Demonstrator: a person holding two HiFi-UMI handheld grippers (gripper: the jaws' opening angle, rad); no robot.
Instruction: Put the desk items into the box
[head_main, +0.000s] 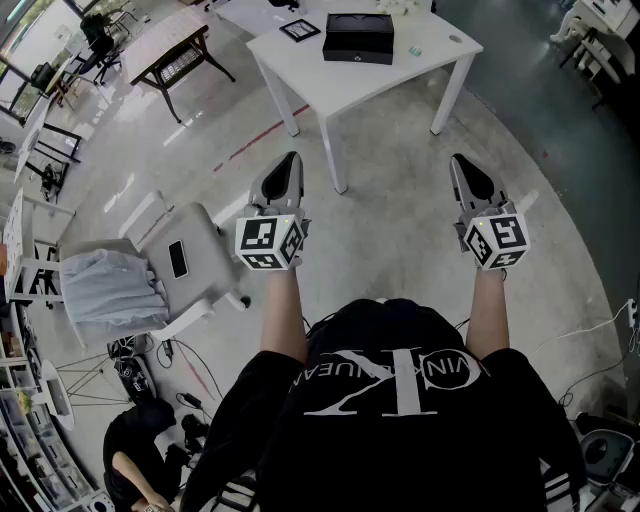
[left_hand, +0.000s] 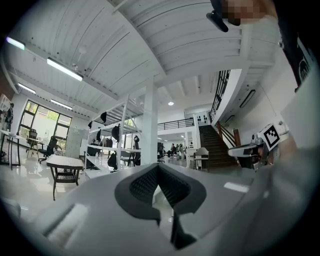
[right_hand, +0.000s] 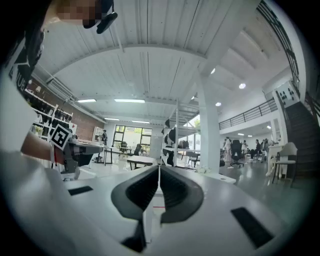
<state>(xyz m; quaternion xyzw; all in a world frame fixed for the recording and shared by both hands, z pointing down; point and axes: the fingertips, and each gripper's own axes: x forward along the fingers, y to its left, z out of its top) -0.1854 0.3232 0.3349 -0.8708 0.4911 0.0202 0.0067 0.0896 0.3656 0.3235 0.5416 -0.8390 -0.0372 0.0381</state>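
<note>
A black box (head_main: 358, 38) lies on a white table (head_main: 400, 75) at the far end of the floor in the head view. Beside it are a small black-framed square (head_main: 300, 30) and two small pale items I cannot identify. My left gripper (head_main: 291, 158) and right gripper (head_main: 459, 160) are held out level over bare floor, well short of the table. In the left gripper view the left gripper (left_hand: 158, 166) has its jaws closed together with nothing between them. The right gripper (right_hand: 158, 168) looks the same in its own view, shut and empty. Both cameras look out across a large hall.
A white chair (head_main: 190, 262) draped with grey cloth stands at my left. A dark-framed table (head_main: 172, 48) sits far left. A person in black (head_main: 140, 445) crouches at the bottom left among cables. More cables lie at the right edge.
</note>
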